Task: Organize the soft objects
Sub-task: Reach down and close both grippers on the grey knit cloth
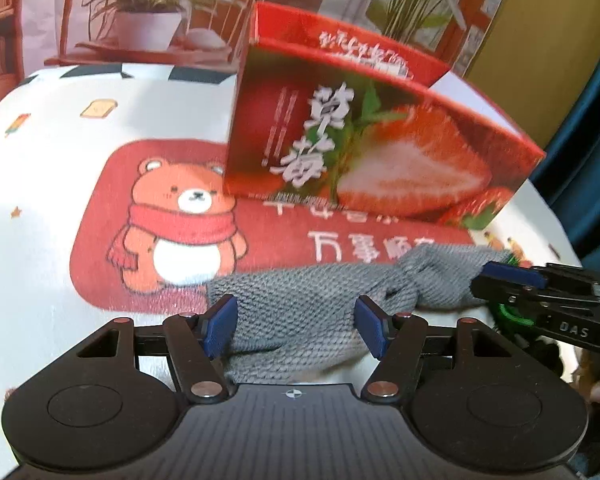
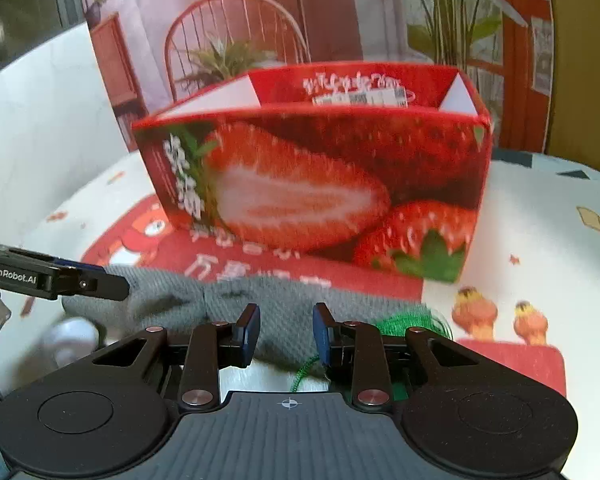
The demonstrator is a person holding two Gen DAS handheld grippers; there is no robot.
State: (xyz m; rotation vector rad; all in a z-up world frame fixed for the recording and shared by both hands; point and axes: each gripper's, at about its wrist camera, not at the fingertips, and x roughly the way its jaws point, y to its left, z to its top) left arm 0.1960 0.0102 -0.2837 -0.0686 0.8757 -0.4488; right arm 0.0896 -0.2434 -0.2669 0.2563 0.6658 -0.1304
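grey cloth (image 1: 300,300) in front of the strawberry box (image 1: 380,152)
left gripper (image 1: 296,324) wide around the cloth; right gripper (image 2: 286,334) narrow, cloth between its pads, grip unclear.

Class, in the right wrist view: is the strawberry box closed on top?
No, the strawberry box stands open, its flaps up and inner wall showing.

Grey knitted cloth (image 1: 300,300), rumpled and bunched at one end, lies flat on the tablecloth just in front of open red strawberry box (image 1: 364,136); green mesh (image 2: 404,324) beside it.
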